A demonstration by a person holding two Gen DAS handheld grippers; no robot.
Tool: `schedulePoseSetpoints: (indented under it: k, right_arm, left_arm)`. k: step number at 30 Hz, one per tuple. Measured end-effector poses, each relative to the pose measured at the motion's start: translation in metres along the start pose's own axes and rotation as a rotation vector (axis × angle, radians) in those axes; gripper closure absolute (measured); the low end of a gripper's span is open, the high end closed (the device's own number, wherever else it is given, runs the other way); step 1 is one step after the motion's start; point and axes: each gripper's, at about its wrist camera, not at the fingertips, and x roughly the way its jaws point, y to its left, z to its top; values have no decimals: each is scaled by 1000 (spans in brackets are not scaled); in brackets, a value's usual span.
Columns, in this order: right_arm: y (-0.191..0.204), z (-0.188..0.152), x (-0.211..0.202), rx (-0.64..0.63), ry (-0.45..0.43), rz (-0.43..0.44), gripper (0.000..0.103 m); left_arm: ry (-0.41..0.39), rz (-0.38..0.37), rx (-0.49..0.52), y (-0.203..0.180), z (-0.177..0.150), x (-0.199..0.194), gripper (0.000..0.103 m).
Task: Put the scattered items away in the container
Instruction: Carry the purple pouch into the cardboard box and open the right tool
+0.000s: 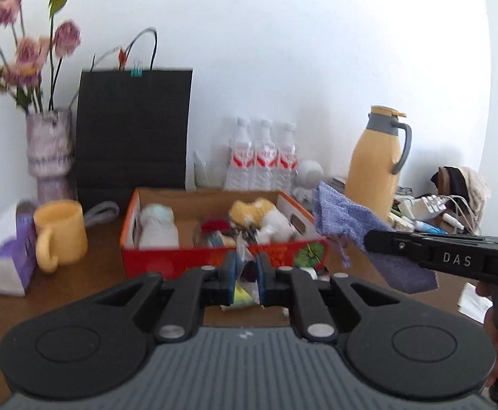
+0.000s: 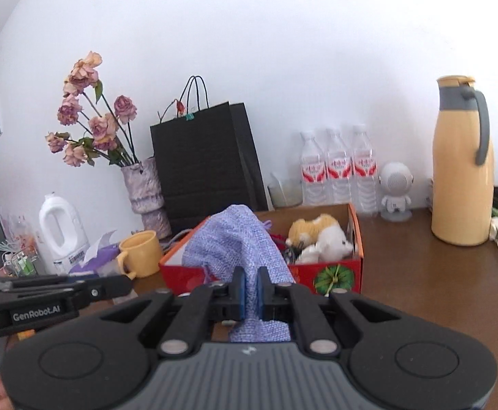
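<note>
An open red cardboard box [image 1: 215, 256] [image 2: 337, 273] stands on the brown table and holds a plush toy [image 1: 254, 210] [image 2: 317, 235] and several small items. My left gripper [image 1: 245, 266] is shut on a small crinkly clear packet [image 1: 244, 290], just in front of the box's near wall. My right gripper [image 2: 250, 290] is shut on a purple cloth [image 2: 238, 239] and holds it up over the box's near left corner. In the left wrist view the right gripper [image 1: 368, 239] comes in from the right with the cloth [image 1: 358, 229] hanging beside the box's right end.
A yellow mug [image 1: 61, 232] [image 2: 139, 253], a tissue pack [image 1: 3, 259], a vase of dried flowers [image 1: 49, 157] and a black paper bag [image 1: 133, 136] stand left and behind. Water bottles [image 1: 262, 157], a yellow thermos [image 1: 375, 164] [image 2: 460, 171] and cables [image 1: 430, 212] are at the right.
</note>
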Motion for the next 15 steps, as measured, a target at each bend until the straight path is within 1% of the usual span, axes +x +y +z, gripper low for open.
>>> schedulePoseSetpoints:
  k: [2,6,8,10,12,15]
  right_arm:
    - [-10,16,26,-11,9,-4,97]
    - [-29,41,76,-13,46,-13,96]
    - [-37,50,107,-21,86,-5,96]
    - [-43,58,137,-23,127,-9,96]
    - [-49,61,164,-22,171,-33,96]
    - [-55,60,192,-20,203,-46,96]
  left_arm:
    - [-2,13,-11,9,13,25,90]
    - [37,3,-107,31,32,83,90]
    - [64,0,-147,41,37,114,90]
    - [105,17,-173,48,38,146,90]
    - [162,32,-212,58,35,177,90]
    - [211,73,-243,70,28,208,90]
